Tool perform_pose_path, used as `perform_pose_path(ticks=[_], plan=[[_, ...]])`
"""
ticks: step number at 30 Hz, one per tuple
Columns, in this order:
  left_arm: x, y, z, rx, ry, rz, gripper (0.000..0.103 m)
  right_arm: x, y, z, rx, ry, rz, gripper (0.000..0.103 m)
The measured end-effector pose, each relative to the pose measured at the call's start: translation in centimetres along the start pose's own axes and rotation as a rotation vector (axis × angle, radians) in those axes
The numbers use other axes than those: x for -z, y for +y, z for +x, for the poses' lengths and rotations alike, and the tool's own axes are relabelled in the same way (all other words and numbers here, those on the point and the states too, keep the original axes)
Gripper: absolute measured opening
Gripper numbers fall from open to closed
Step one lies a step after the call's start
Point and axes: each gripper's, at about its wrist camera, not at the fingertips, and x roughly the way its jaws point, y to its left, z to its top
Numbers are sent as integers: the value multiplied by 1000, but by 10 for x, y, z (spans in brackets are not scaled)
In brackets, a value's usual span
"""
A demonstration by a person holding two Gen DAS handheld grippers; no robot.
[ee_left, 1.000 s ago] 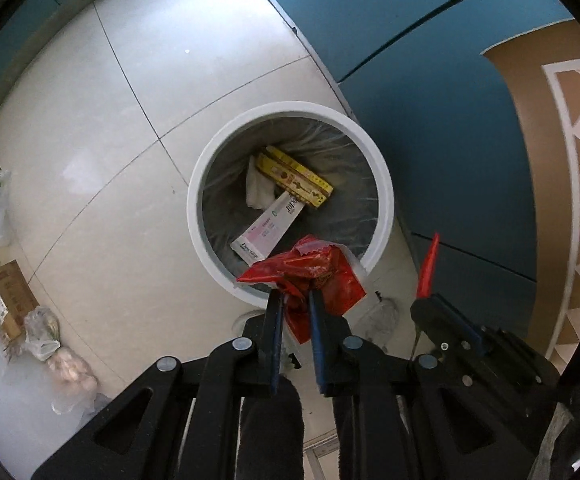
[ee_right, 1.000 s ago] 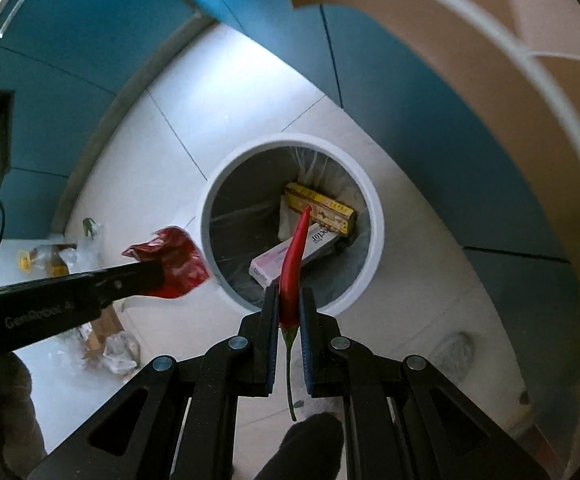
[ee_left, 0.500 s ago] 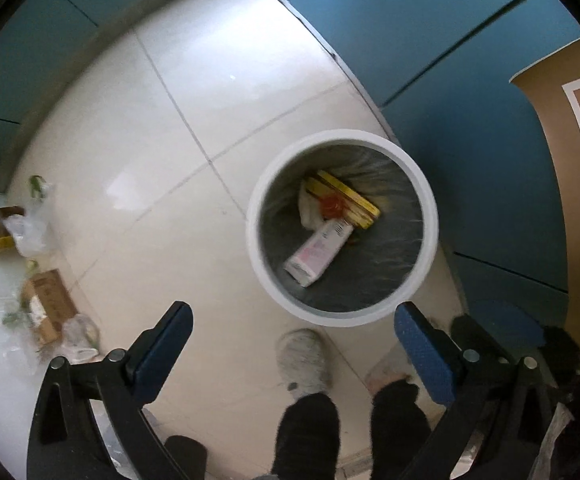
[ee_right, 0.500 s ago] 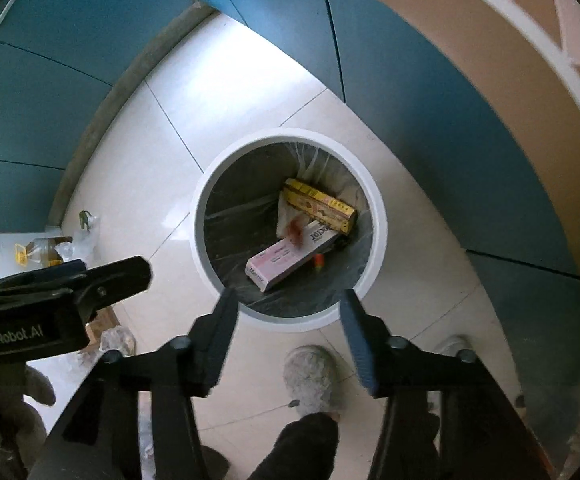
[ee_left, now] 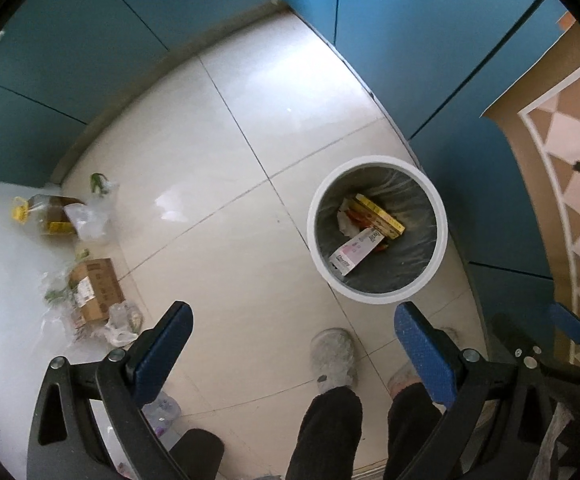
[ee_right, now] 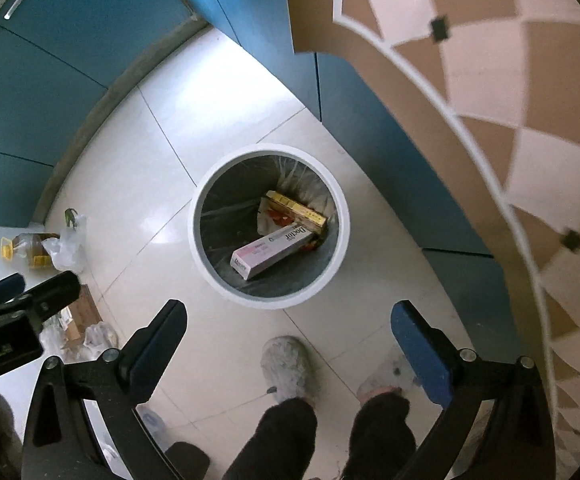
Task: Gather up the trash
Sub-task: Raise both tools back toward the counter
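Note:
The white round bin (ee_left: pixel 310 224) with a clear liner stands on the pale floor tiles below both grippers. Inside lie a pink-and-white box (ee_left: pixel 354 256), a yellow box (ee_left: pixel 380 216) and a red wrapper (ee_left: pixel 360 216). In the right wrist view the same bin (ee_right: pixel 194 232) holds the pink box (ee_right: pixel 272 252), the yellow box (ee_right: pixel 296 210) and red scraps (ee_right: pixel 278 216). My left gripper (ee_left: pixel 290 312) is open and empty, high above the floor, left of the bin. My right gripper (ee_right: pixel 289 307) hangs above the bin's near rim, its jaws opening with nothing between them.
More litter lies at the left: a cardboard box (ee_left: pixel 94 288), an oil bottle (ee_left: pixel 46 216) and crumpled clear bags (ee_left: pixel 90 220). A person's slippered feet (ee_left: pixel 332 360) stand just before the bin. Blue cabinets (ee_left: pixel 430 40) close in behind and to the right.
The left gripper let go of the red wrapper and the right let go of the red chilli; both fell into the bin. Both grippers opened wide and rose away from the bin.

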Motion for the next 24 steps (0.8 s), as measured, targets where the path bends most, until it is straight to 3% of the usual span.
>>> perform_pose_path(ticks=[5, 12, 24], plan=[[18, 7, -62, -16, -57, 0, 103, 10, 4, -58, 4, -28, -6, 103], [47, 12, -150, -16, -123, 19, 103, 29, 8, -170, 6, -111, -10, 103], [87, 4, -269, 2, -219, 43, 103, 69, 3, -333, -43, -188, -6, 103]])
